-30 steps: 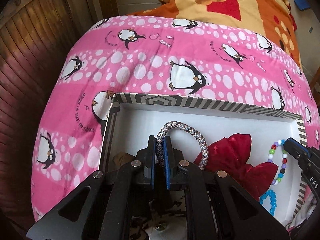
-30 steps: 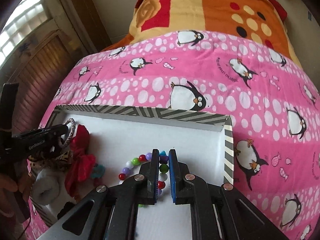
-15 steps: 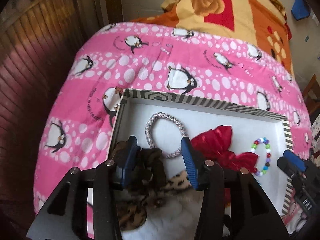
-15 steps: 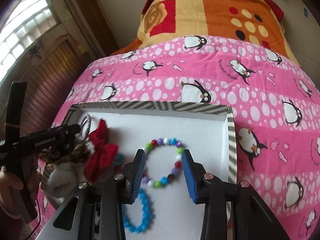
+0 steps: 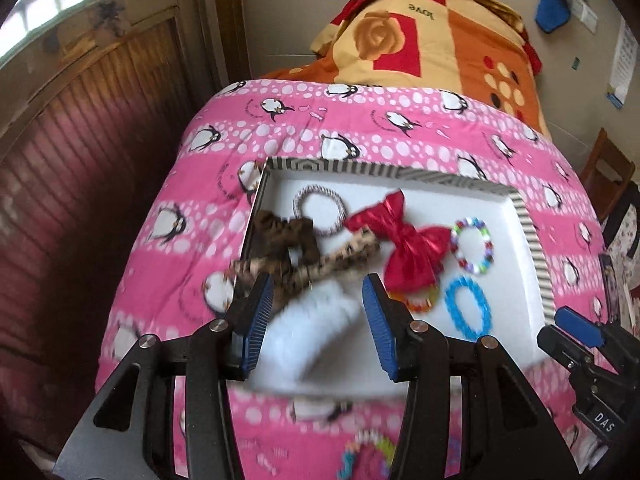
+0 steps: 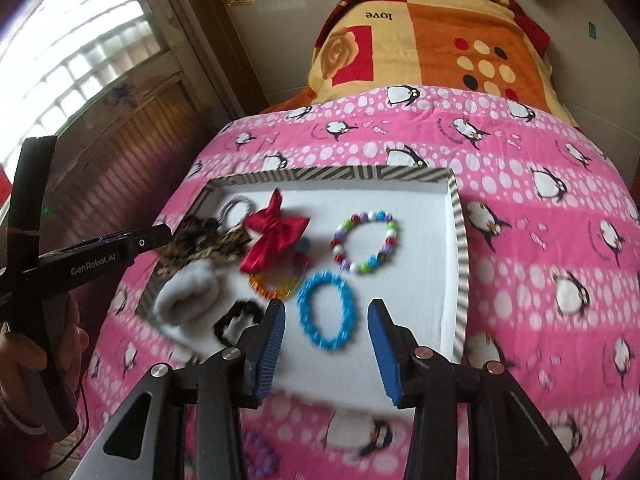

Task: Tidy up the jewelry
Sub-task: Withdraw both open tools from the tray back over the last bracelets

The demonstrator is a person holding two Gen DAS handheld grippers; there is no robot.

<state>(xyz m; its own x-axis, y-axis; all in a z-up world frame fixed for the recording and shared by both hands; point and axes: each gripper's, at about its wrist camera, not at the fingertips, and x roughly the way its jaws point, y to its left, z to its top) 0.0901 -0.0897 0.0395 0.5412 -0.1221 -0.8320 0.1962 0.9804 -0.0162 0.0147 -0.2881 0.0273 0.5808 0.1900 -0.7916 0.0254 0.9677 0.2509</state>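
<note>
A white tray with a striped rim (image 5: pixel 532 236) (image 6: pixel 460 236) lies on the pink penguin blanket. In it are a braided grey bracelet (image 5: pixel 320 216) (image 6: pixel 237 209), a red bow (image 5: pixel 404 248) (image 6: pixel 276 236), a multicolour bead bracelet (image 5: pixel 472 250) (image 6: pixel 366 249), a blue bead bracelet (image 5: pixel 466 308) (image 6: pixel 326 316), leopard scrunchies (image 5: pixel 304 256) (image 6: pixel 204 242) and a white fluffy piece (image 5: pixel 316 332) (image 6: pixel 188 294). My left gripper (image 5: pixel 316 316) is open and empty above the tray's near left. My right gripper (image 6: pixel 326 344) is open and empty above the near edge, behind the blue bracelet.
A black ring (image 6: pixel 236 318) lies at the tray's near edge. More bead bracelets lie on the blanket near me (image 5: pixel 368 456) (image 6: pixel 260 456). An orange and yellow blanket (image 6: pixel 420 40) is piled at the far end. A wooden wall (image 5: pixel 80 160) runs along the left.
Both grippers have let go of their bracelets, opened wide and pulled back and up from the tray. The braided and multicolour bracelets now lie in the tray.
</note>
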